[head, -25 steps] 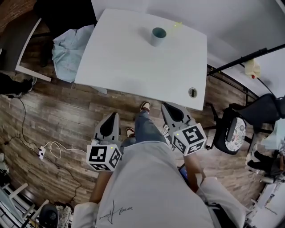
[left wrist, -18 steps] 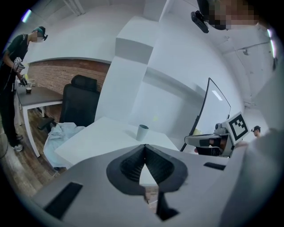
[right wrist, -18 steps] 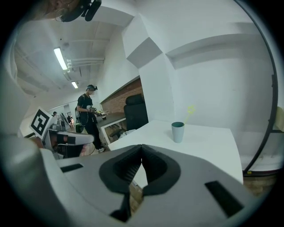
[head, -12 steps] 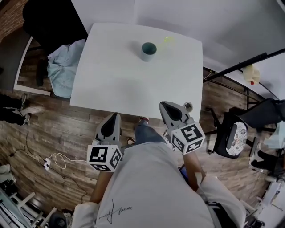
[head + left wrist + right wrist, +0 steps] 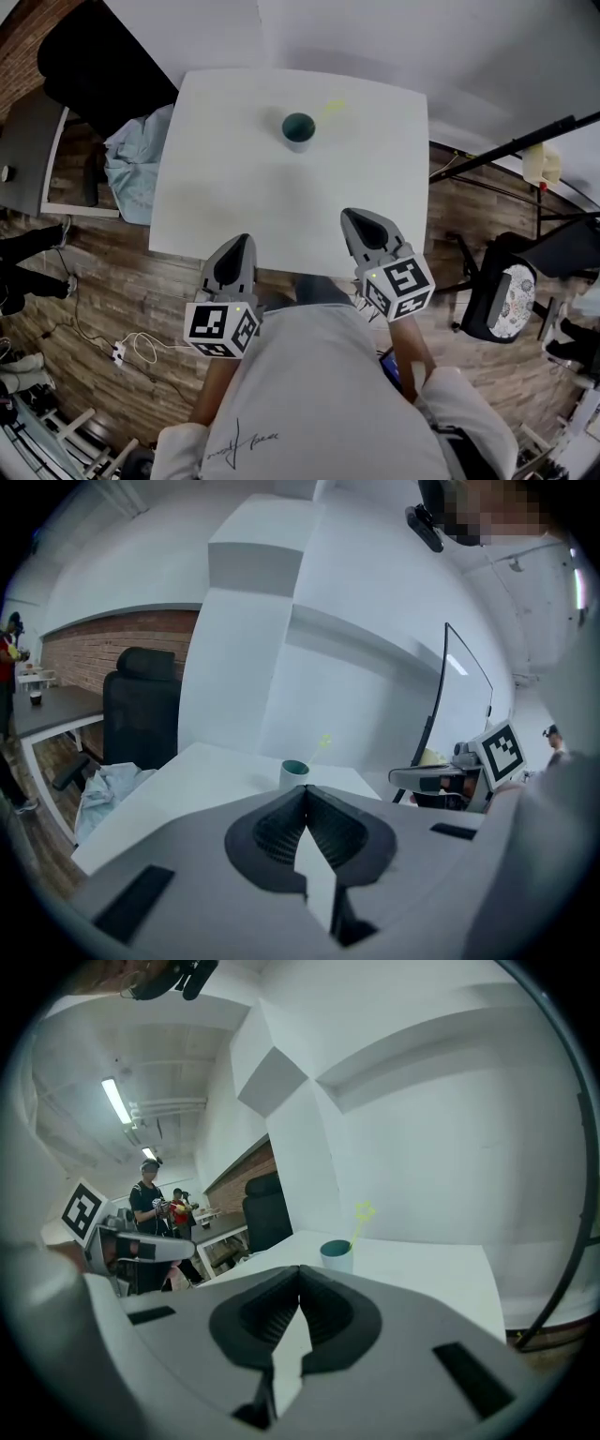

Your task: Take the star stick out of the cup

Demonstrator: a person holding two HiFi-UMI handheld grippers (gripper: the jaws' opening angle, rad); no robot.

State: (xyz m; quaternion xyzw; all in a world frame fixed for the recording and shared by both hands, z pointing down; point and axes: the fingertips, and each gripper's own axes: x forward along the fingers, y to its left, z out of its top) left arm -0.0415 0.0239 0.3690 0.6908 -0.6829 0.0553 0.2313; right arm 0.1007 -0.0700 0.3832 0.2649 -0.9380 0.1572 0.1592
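Observation:
A white cup with a teal inside (image 5: 298,129) stands on the far half of the white table (image 5: 225,187). A pale yellow-green star stick (image 5: 333,106) leans out of it toward the back right. Both grippers hang at the table's near edge, far short of the cup. My left gripper (image 5: 239,243) is shut and empty; my right gripper (image 5: 355,218) is shut and empty too. The left gripper view has the cup (image 5: 294,773) and star (image 5: 324,742) just beyond the closed jaws. From the right gripper view the cup (image 5: 337,1255) and star (image 5: 364,1210) sit ahead, slightly right.
A black office chair (image 5: 94,56) and a light blue cloth (image 5: 131,155) lie left of the table. A black pole (image 5: 506,145) and a stool (image 5: 502,300) stand on the right. A white cable (image 5: 141,347) trails on the wood floor. People stand far off (image 5: 150,1204).
The person has stepped toward the table. Cup and table are closer in view, and both gripper tips now reach its near edge. Both grippers stay shut.

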